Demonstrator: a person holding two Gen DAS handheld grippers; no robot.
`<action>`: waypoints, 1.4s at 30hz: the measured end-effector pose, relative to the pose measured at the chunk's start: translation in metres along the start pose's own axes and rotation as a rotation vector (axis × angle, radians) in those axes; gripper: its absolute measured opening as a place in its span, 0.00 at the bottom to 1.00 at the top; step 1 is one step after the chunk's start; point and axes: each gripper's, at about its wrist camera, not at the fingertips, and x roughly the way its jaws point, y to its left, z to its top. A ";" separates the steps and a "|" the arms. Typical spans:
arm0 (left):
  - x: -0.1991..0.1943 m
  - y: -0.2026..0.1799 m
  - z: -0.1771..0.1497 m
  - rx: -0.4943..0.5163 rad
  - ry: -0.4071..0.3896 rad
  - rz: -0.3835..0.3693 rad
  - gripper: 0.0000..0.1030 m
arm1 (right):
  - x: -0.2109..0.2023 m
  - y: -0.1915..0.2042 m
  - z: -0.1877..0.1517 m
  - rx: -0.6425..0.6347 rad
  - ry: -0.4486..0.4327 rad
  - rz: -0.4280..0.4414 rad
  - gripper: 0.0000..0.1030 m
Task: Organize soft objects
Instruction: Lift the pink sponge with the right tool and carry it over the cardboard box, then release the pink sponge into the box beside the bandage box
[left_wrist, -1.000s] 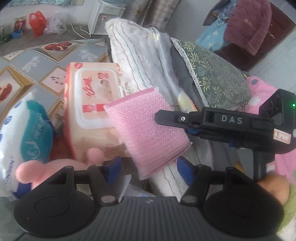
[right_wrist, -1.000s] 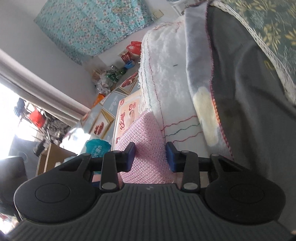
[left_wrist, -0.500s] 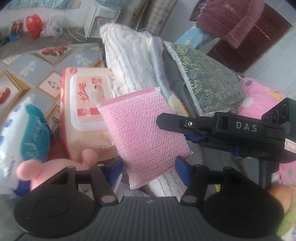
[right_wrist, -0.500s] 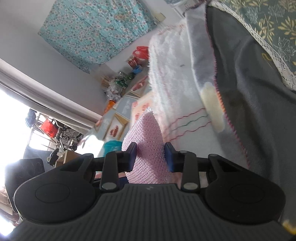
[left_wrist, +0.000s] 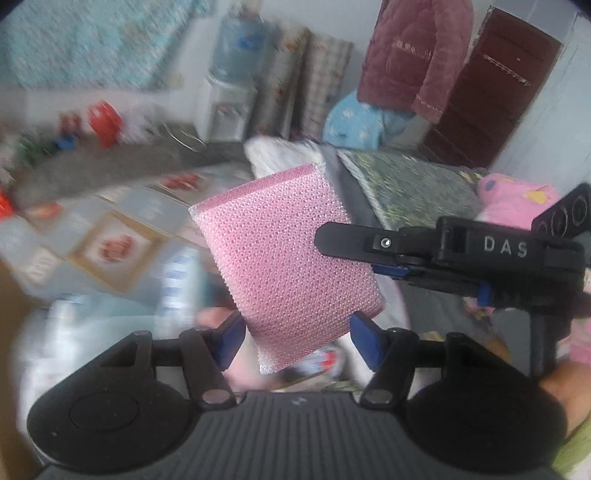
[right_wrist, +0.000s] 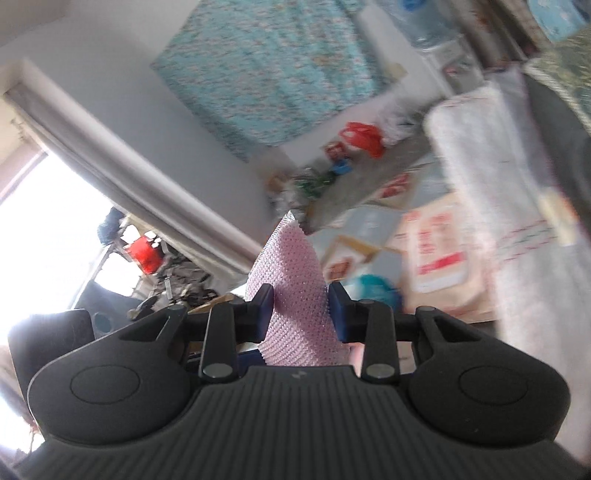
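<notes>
Clamping the pink sponge (right_wrist: 295, 295) by one edge, my right claw (right_wrist: 300, 311) holds it up in the air with both blue pads pressed against its dotted faces. My left claw (left_wrist: 295, 338) stands apart below the sponge's lower corner, its 2 pads on either side of that corner and neither touching it. Behind the sponge lie a white fluffy blanket (right_wrist: 480, 155) and a green leaf-patterned cushion (left_wrist: 413, 188), blurred.
</notes>
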 end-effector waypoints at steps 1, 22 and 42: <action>-0.010 0.005 -0.002 0.005 -0.011 0.018 0.62 | 0.003 0.014 -0.005 -0.011 0.005 0.012 0.31; -0.113 0.272 -0.057 -0.372 0.018 0.205 0.62 | 0.263 0.237 -0.083 -0.147 0.374 0.067 0.33; -0.071 0.378 -0.062 -0.461 0.173 0.327 0.62 | 0.366 0.225 -0.090 -0.127 0.450 0.016 0.51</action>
